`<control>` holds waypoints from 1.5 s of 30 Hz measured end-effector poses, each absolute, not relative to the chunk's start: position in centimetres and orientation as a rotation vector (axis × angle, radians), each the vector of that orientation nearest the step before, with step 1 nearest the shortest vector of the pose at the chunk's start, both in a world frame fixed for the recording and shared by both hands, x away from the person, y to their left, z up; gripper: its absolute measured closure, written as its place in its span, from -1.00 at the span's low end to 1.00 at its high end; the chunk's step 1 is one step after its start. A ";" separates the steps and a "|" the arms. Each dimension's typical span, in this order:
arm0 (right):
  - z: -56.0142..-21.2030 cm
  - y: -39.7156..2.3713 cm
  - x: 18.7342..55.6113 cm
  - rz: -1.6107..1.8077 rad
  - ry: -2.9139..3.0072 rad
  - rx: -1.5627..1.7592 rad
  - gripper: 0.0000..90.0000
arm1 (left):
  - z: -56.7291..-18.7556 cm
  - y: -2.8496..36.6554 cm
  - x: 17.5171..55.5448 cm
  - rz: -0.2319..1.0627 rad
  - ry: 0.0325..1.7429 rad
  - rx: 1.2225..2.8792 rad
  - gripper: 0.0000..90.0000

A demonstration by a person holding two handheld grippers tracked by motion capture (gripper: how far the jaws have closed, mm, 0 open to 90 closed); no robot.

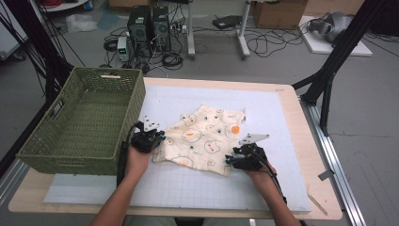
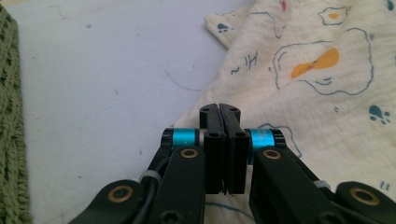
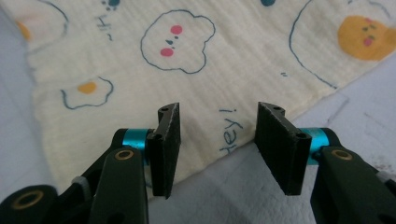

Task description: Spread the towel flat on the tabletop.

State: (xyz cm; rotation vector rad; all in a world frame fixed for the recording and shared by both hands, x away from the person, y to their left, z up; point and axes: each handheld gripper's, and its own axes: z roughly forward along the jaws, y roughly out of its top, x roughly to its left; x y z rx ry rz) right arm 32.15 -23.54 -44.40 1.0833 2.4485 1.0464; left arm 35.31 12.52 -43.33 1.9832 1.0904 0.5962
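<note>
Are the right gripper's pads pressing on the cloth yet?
Apart. The right gripper view shows the right gripper open, the cloth edge lying flat in the gap, pads clear of it.

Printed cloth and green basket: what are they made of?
Cream cloth with cartoon prints: looks like soft crinkled cotton gauze, matte; a fine puckered weave shows up close. Green rectangular basket: looks like woven paper cord or plastic wicker, matte; braided strands and open mesh walls.

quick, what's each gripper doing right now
left gripper: closed at the cloth's edge; a grip on it cannot be told.
right gripper: open, jaws either side of the cloth's edge, holding nothing.
</note>
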 end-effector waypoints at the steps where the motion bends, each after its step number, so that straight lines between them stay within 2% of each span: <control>1: -44.3 -23.3 32.0 1.021 2.445 1.058 0.26 | -43.3 12.5 35.2 0.591 1.090 1.983 0.95; 3: -44.1 -23.4 31.9 1.006 2.466 1.030 0.71 | -43.4 12.4 35.2 0.566 1.091 1.982 0.92; 4: -44.0 -23.4 31.8 0.991 2.474 1.012 0.87 | -43.5 12.4 35.2 0.558 1.092 1.984 0.90; 7: -43.8 -23.5 31.6 0.961 2.496 0.991 0.93 | -43.5 12.7 35.2 0.501 1.111 1.961 0.71; 9: -43.6 -24.0 31.4 0.940 2.505 0.995 0.93 | -43.4 12.8 35.1 0.487 1.114 1.928 0.42; 12: -43.5 -25.3 30.8 0.932 2.508 1.022 0.93 | -43.2 13.1 35.1 0.505 1.088 1.901 0.09; 14: -43.5 -26.2 30.3 0.919 2.502 1.036 0.93 | -43.2 13.3 35.2 0.498 1.091 1.879 0.02; 23: -42.5 -29.7 28.1 0.729 2.426 1.072 0.92 | -43.3 13.0 35.3 0.457 1.089 1.834 -0.01; 24: -42.3 -29.8 28.0 0.753 2.417 1.075 0.87 | -43.3 13.0 35.4 0.450 1.086 1.828 0.00; 27: -41.8 -29.7 28.1 0.862 2.370 1.101 0.47 | -43.4 12.8 35.5 0.435 1.090 1.807 0.01; 28: -41.6 -29.5 28.2 0.907 2.354 1.107 0.40 | -43.4 12.8 35.6 0.432 1.087 1.799 0.02; 33: -41.6 -26.5 29.6 1.037 2.370 1.074 0.17 | -43.3 13.0 35.7 0.415 1.092 1.756 0.04; 36: -42.3 -23.7 30.6 1.082 2.430 1.039 0.11 | -43.3 13.1 35.8 0.414 1.091 1.757 0.04; 37: -42.3 -23.7 30.6 1.082 2.430 1.039 0.11 | -43.3 13.1 35.8 0.414 1.091 1.757 0.04; 39: -42.9 -20.8 31.2 1.082 2.495 0.976 0.11 | -43.3 13.1 35.8 0.420 1.096 1.759 0.04; 43: -44.1 -18.7 31.9 1.026 2.544 0.937 0.28 | -43.4 13.1 35.8 0.421 1.097 1.763 0.04; 45: -44.1 -18.7 31.9 1.047 2.553 0.933 0.55 | -43.4 13.1 35.8 0.423 1.097 1.767 0.04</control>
